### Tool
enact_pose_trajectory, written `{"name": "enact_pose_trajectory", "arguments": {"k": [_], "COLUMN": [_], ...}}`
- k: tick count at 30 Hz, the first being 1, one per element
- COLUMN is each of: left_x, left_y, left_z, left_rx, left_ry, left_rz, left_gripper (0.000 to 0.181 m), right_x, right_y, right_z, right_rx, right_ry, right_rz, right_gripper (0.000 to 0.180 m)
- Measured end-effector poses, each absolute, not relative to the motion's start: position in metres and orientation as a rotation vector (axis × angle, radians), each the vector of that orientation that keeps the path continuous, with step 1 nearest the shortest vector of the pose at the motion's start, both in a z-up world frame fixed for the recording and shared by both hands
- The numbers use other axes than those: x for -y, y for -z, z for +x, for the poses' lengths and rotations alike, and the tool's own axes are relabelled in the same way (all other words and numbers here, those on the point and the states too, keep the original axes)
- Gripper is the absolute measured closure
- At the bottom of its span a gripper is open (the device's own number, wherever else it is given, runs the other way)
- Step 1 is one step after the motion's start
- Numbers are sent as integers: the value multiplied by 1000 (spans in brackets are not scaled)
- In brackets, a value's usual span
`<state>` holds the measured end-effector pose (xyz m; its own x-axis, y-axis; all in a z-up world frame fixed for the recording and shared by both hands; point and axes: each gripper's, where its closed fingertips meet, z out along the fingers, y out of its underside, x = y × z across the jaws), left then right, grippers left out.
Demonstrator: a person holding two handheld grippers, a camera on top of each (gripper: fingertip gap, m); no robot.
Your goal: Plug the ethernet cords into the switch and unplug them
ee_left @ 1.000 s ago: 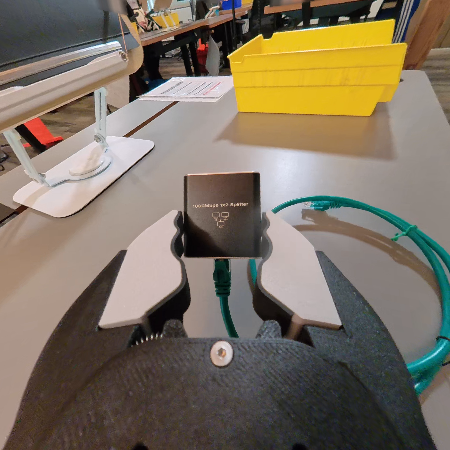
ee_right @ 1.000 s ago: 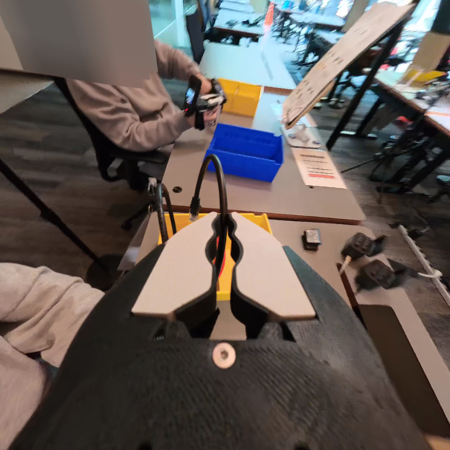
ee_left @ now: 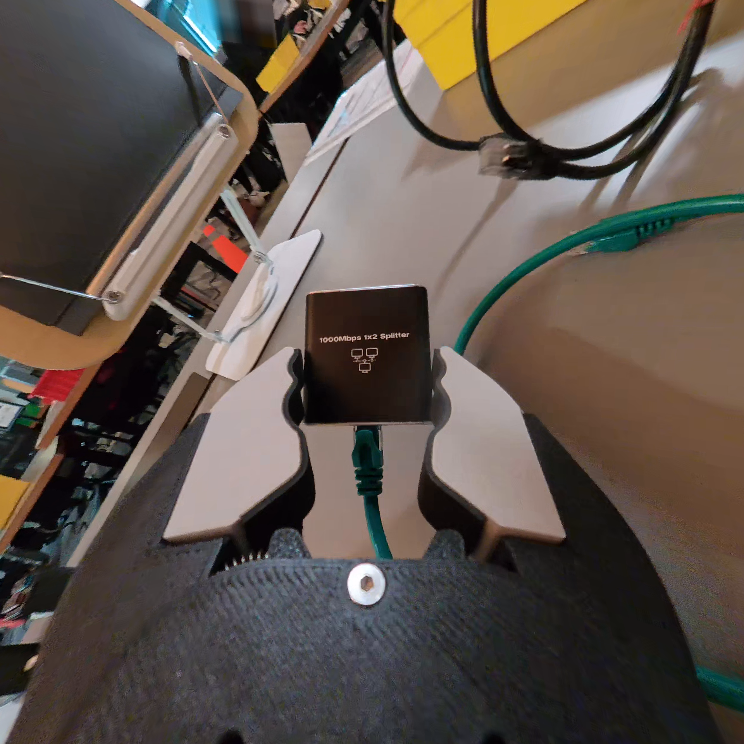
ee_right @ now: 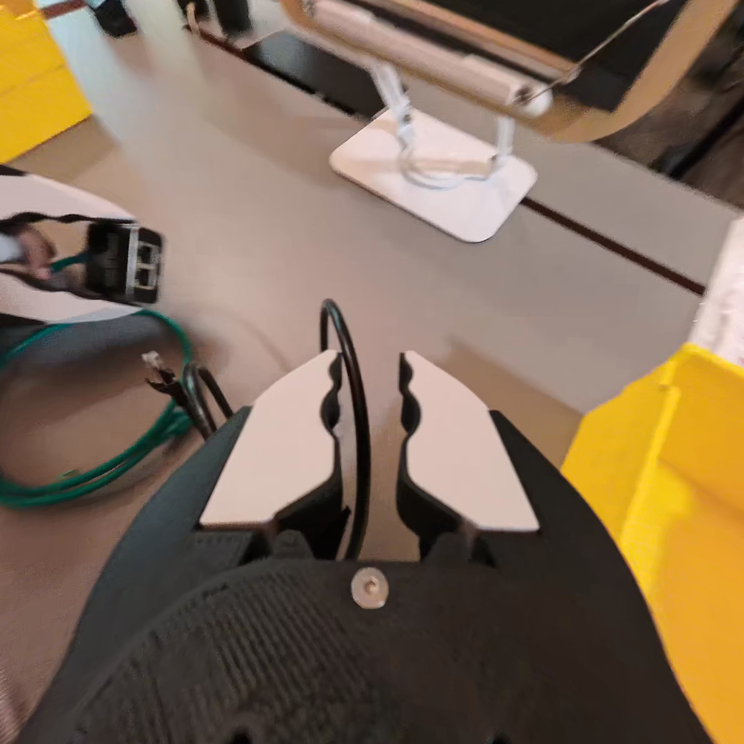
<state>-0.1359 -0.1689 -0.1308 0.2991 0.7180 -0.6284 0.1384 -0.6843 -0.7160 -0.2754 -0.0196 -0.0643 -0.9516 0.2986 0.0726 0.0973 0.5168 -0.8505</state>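
L claw [ee_left: 367,358] clamped; R claw [ee_right: 370,356] parted.

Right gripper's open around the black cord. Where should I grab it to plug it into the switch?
Grip the black cord on the boot just behind its plug, from the side, with the fingers across the boot. The plug tip stays clear and can line up with the two empty ports on the switch.

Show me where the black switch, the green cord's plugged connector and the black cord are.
black switch [ee_left: 366,358], left wrist view, top face.
green connector [ee_left: 367,455], left wrist view, boot.
black cord [ee_right: 358,402], right wrist view, arched stretch.
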Motion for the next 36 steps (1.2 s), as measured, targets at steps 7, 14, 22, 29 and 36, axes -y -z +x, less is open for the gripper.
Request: {"name": "enact_pose_trajectory", "arguments": {"k": [7, 14, 22, 29, 36], "left_x": [179, 193, 197, 181, 181], "left_y": [131, 131, 125, 127, 125], "left_z": [-138, -134, -119, -108, -106], "left_rx": [829, 961, 1115, 1124, 1130], "left_ry": [-1416, -1446, -1450, -1419, -1383], "left_rz": [-2013, -1984, -1863, -1856, -1817], "left_gripper": [119, 119, 119, 119, 118], "right_x": [-5, 4, 5, 12, 47], "right_y": [33, 20, 86, 99, 150], "right_z": [-271, -251, -264, -253, -274], "right_rx": [2032, 2037, 2295, 2384, 2580], "right_ry": [-1435, -1821, -1745, -1804, -1294], "right_rz": [-93, -261, -657, -849, -743], "right_gripper": [138, 142, 136, 144, 125]}}
